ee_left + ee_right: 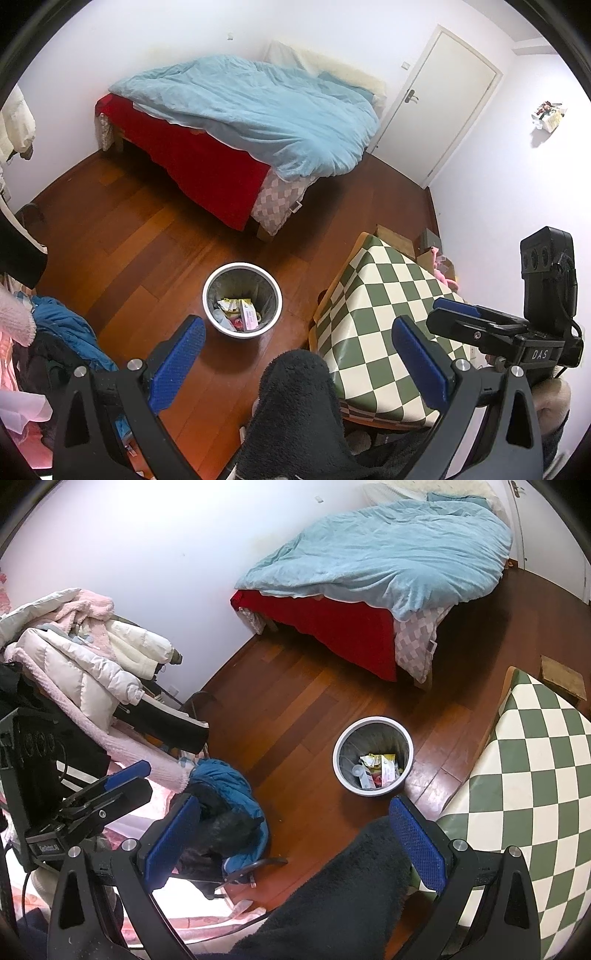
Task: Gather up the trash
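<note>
The bed [240, 122] fills the upper middle of the left wrist view, under a rumpled light blue duvet [266, 107] with a red sheet [192, 162] hanging down its near side. In the right wrist view it sits at the upper right. A wooden floor [129, 236] spreads across the middle of both views.

The counter [388, 314], covered in a green and white checked cloth, takes the lower right of each view. A heap of coats and clothes [85, 664] is piled at the left of the right wrist view, with a blue jacket [229, 786] below it. A white door [439, 103] stands at the upper right of the left wrist view.

The trash bin [242, 299], round with a pale rim, stands on the floor just left of the counter, near the centre of both views. Wrappers and packets [240, 312] lie in its bottom.

The left gripper [299, 365] is held above the floor with its blue pads spread wide and nothing between them. The right gripper [295, 845] is likewise wide open and empty. A dark fuzzy sleeve [295, 406] shows at the bottom of each view.
</note>
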### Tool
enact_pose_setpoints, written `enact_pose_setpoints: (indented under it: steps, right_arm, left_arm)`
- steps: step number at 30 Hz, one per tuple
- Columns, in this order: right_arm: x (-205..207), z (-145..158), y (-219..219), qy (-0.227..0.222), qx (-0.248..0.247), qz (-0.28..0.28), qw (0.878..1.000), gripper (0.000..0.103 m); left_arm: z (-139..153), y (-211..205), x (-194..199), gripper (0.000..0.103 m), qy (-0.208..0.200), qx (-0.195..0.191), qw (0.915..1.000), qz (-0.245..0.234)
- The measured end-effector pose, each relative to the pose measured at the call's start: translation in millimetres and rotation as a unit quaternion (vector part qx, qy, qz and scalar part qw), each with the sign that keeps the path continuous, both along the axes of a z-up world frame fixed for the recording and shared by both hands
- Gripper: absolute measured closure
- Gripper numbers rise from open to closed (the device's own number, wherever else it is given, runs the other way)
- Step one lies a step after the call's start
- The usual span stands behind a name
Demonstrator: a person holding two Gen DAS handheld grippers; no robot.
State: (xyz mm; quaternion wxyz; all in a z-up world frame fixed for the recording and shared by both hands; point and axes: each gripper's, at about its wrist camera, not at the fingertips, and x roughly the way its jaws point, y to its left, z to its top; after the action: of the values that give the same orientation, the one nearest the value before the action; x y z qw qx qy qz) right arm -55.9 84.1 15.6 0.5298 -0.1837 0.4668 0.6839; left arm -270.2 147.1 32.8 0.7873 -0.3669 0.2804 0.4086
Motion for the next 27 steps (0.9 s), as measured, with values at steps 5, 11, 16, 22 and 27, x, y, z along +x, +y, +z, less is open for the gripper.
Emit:
enact_pose_setpoints:
  steps: [5,11,16,22,27]
  right_arm:
    - [-1.8,1.5,1.3,0.001,0.000,0.002,1.000,0.000]
    - [-3.2,2.8,4.1,0.001,0.000,0.002,1.000,0.000]
    - [-4.2,3.4,5.0,0.002,0.000,0.002,1.000,0.000]
    - [-6.2,4.9,6.3,0.001,0.000,0.007,1.000,0.000]
    - [-6.9,4.8,7.0,0.001,0.000,0.006,1.000,0.000]
  left_arm:
    - [0.8,-0.1,-2.3,0.000,0.000,0.002,1.0000,0.003]
    - [2.3,-2.1,-4.1,0.000,-0.001,0.004,0.9999,0.010]
    - [2.6,-2.7,-3.9,0.000,0.000,0.005,0.9999,0.012]
    - [2.8,-2.3,-4.2,0.000,0.000,0.005,0.9999,0.011]
    - [2.5,-3.1,-3.6,0.000,0.000,0.005,0.9999,0.012]
